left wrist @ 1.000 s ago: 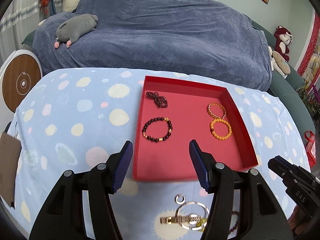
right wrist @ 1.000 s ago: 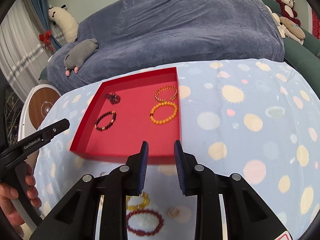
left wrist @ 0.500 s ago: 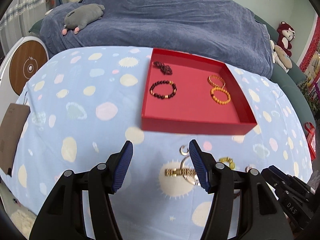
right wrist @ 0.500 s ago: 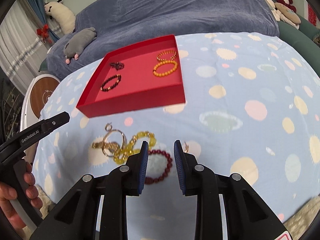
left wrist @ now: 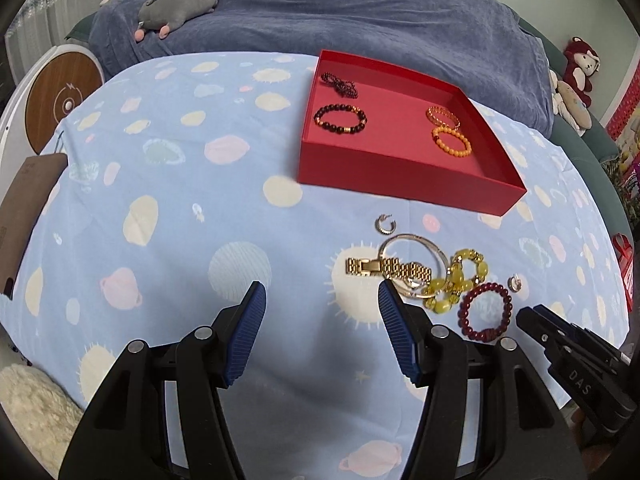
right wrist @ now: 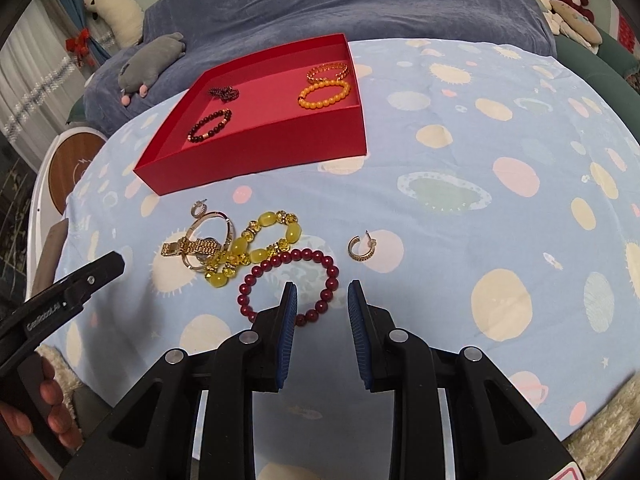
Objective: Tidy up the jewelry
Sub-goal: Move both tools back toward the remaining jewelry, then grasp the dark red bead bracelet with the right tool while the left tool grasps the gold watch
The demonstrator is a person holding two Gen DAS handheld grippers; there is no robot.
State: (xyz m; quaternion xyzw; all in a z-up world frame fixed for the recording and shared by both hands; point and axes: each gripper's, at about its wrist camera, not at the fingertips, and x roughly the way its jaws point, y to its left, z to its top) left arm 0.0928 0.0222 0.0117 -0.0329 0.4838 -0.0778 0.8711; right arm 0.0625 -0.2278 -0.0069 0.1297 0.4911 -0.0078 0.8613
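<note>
Two grippers hang over a big blue tablecloth [left wrist: 168,208] covered in pastel planets and suns, and behind it, across the top of both frames, sits a sofa under a dark blue throw [right wrist: 360,4] with a grey plush toy [left wrist: 178,2] lying on it.

Next biggest is the red tray [left wrist: 404,184], upper right of centre in the left wrist view. Four pieces are in it already: a dark beaded bracelet [left wrist: 340,119] and a bunched dark chain [left wrist: 339,84] on its left side, a gold bracelet [left wrist: 443,117] and an orange beaded bracelet [left wrist: 451,142] on its right (those two look like they're touching).

The left gripper [left wrist: 322,312] fills the bottom of its frame, jaws wide apart with nothing between them. The right gripper [right wrist: 322,300] has its jaws parted too, not as wide, hovering over the near edge of the dark red bead bracelet [right wrist: 290,288] without gripping it.

The loose pile lies on the cloth just in front of the tray: a gold watch band [left wrist: 386,267] tangled with a thin bangle [left wrist: 412,258] and a chunky yellow bead bracelet [right wrist: 256,246], the red one just beside that. Smallest are two hoop earrings, one [right wrist: 199,209] near the tray's front wall, the other [right wrist: 362,247] off to the right of the pile.
</note>
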